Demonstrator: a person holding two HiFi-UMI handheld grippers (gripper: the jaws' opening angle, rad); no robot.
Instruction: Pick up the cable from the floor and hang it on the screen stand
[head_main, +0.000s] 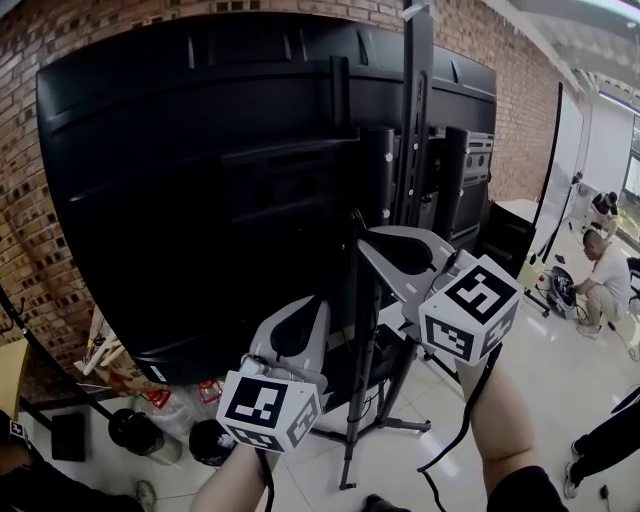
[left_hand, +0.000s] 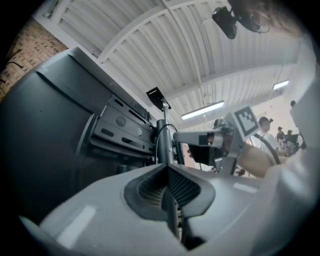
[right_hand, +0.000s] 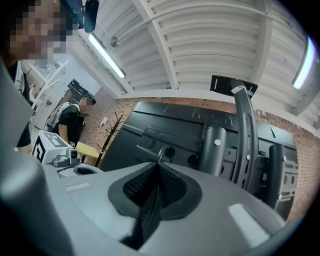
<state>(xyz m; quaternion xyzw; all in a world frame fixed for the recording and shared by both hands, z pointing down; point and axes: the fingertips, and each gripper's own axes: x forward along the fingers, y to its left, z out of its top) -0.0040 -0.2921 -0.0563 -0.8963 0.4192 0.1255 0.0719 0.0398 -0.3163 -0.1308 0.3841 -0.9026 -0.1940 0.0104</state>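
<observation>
Two tools held up behind the screen, cable gripped.
The left tool (head_main: 318, 302) and the right tool (head_main: 366, 240) were each closed tight on the thin black cable (head_main: 467, 408), beside the screen stand (head_main: 415, 150); slack hung below.

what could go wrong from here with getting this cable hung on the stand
1. The cable is thin, and the left gripper and right gripper each pinch it between shut jaws. It might slip out as it is draped over the screen stand.
2. Its slack hangs below the right gripper toward the stand legs and may snag there.
</observation>
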